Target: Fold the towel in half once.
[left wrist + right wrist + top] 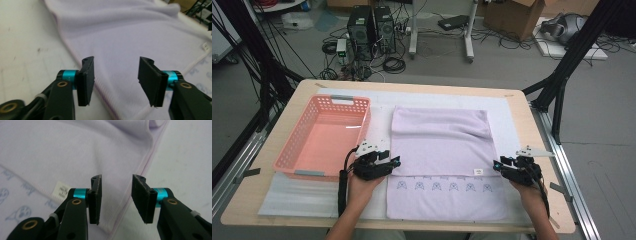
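Note:
A lilac towel (439, 145) lies on the table, its far part folded over toward me so a strip with small printed figures (444, 186) stays bare at the near edge. My left gripper (393, 163) hovers at the folded layer's left near corner, jaws apart, with the towel's edge (100, 93) beneath the gap and nothing pinched. My right gripper (497, 165) hovers at the right near corner, open too, over the folded edge (140, 175) beside a white label (61, 190). In both gripper views the pads stand clear of the cloth.
A pink plastic basket (300, 150) stands left of the towel, close to my left hand. A white mat (507, 112) covers the wooden table top. Beyond the table are computer towers, cables and a black frame on the floor.

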